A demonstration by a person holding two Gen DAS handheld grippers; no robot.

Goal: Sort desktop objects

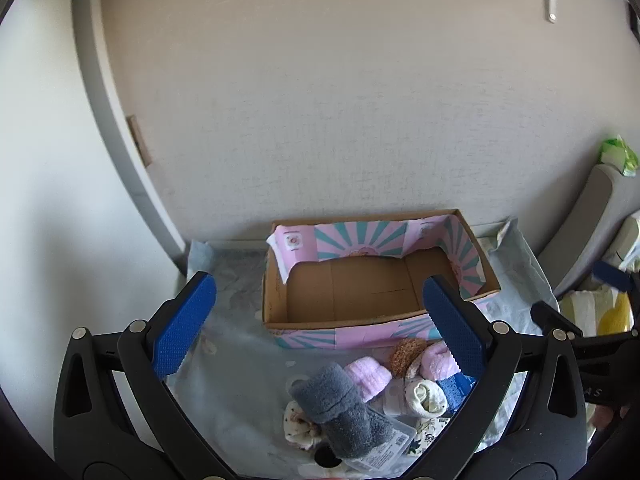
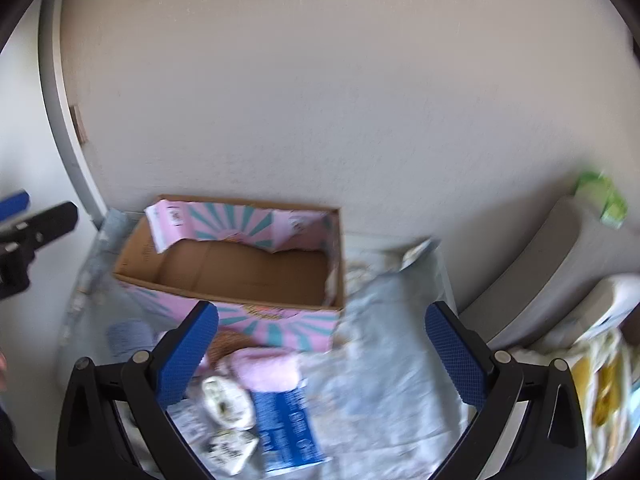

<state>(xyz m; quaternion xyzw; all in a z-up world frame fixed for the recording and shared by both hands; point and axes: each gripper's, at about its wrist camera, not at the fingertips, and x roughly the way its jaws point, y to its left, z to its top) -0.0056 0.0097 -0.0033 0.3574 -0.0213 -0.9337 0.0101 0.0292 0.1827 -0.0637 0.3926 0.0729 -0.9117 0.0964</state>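
We see both grippers spread wide and holding nothing. In the left wrist view, the left gripper [image 1: 320, 324] frames the cardboard box [image 1: 276, 304] at centre; below it lie a grey rolled towel [image 1: 340, 408], pink rolls [image 1: 368, 372] and a clear plastic case [image 1: 384, 452], unseen from the right. The right gripper [image 2: 322, 354], blurred, alone shows a blue packet [image 2: 286, 428] in full at lower centre.

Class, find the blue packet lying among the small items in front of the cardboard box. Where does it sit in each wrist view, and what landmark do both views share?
Left wrist view: blue packet, lower right, mostly hidden behind the gripper finger.
Right wrist view: blue packet, bottom centre, in full view.
Shared landmark: the cardboard box with pink and teal lining.
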